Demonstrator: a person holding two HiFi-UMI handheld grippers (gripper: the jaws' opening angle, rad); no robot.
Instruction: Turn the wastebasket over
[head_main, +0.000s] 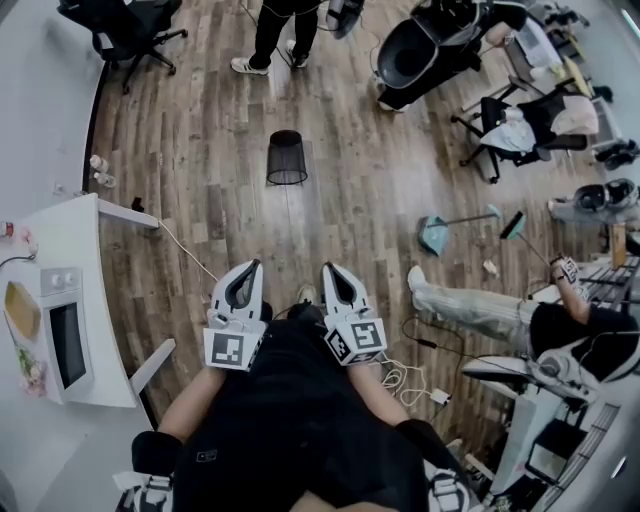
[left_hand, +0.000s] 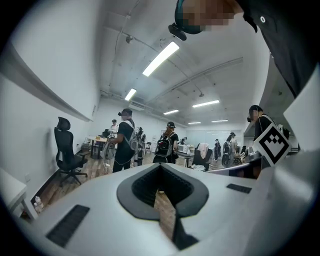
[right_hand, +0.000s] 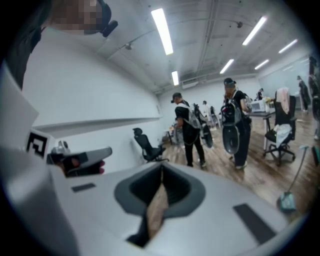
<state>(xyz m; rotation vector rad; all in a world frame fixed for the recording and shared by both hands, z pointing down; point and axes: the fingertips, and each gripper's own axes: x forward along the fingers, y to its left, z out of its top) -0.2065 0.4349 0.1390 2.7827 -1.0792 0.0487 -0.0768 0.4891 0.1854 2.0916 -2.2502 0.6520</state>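
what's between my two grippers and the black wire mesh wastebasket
Just bare wooden plank floor up to the black mesh wastebasket, per the head view; a thin white cable passes left of that stretch.

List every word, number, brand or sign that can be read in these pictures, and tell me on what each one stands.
None: no word or number is readable in any view.
Left gripper, marker cube: a square black-and-white pattern, no letters.
Right gripper: the same kind of pattern on its own cube.
Microwave: panel marks too small to read.
Wastebasket: no label visible.
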